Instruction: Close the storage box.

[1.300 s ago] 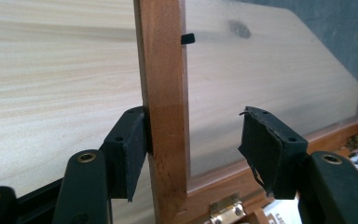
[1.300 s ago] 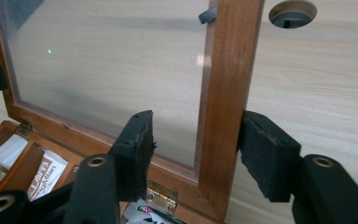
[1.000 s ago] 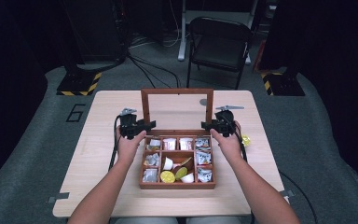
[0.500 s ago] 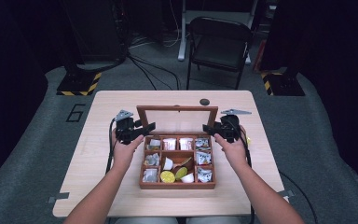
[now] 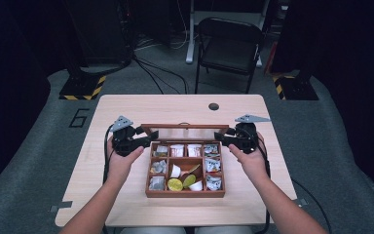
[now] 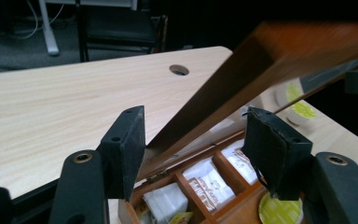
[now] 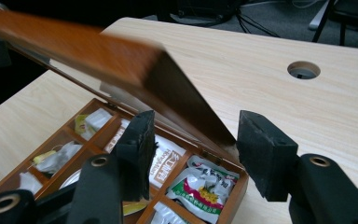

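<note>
Lid (image 5: 185, 129) roughly halfway down over the box (image 5: 185, 193); left tool (image 6: 193, 140) and right tool (image 7: 193, 149) straddle its corners, jaws spread; full closing remains

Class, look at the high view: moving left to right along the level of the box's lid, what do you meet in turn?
Left gripper → wooden box lid → right gripper.

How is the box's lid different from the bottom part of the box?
The lid is tilted, partway down; the bottom part lies flat on the table. The lid has a see-through pane; the bottom part has compartments full of packets. Both are the same reddish-brown wood.
</note>
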A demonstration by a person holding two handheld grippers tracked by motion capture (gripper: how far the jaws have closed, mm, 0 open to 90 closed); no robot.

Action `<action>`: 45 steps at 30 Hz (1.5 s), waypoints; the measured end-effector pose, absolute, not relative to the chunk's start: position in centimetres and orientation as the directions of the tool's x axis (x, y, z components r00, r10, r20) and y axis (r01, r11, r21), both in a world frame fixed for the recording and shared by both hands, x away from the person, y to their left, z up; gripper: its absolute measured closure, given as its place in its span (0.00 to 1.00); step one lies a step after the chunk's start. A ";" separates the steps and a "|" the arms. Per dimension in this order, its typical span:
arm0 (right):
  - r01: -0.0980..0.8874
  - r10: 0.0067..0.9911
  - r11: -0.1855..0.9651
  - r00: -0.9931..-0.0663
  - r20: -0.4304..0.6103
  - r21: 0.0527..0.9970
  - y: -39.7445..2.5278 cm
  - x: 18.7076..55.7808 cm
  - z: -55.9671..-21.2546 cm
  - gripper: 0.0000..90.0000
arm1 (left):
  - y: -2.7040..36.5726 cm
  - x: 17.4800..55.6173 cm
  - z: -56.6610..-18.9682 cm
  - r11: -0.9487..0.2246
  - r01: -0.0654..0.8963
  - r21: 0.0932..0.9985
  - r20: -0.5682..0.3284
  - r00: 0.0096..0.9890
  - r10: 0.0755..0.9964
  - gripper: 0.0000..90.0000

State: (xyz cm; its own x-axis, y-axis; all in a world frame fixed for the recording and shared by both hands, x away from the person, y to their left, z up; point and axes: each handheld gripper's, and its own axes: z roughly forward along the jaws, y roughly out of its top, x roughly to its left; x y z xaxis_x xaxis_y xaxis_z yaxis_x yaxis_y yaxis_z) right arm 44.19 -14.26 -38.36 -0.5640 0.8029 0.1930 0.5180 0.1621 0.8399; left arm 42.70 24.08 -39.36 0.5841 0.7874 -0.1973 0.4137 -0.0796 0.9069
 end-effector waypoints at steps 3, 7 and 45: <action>0.501 0.799 0.169 -0.574 0.180 0.849 -14.4 43.4 -37.9 0.52 | 24.6 41.9 -38.7 -0.082 0.427 0.901 -0.211 0.593 0.777 0.49; 0.485 0.793 0.186 -0.588 0.161 0.854 -14.5 42.6 -37.5 0.55 | 24.9 41.2 -38.2 -0.098 0.418 0.903 -0.201 0.612 0.765 0.51; 0.509 0.759 0.243 -0.630 0.165 0.826 -15.7 35.3 -42.7 0.58 | 24.8 34.3 -43.4 -0.193 0.467 0.863 -0.177 0.637 0.751 0.53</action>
State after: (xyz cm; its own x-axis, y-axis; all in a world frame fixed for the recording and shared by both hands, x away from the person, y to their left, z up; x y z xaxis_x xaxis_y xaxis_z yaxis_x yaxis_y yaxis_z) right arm 35.34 -15.74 -42.74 -0.6298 0.7591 0.1648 0.5088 0.2429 0.8259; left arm 34.25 24.83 -43.43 0.6367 0.7506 -0.1766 0.4666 -0.1927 0.8632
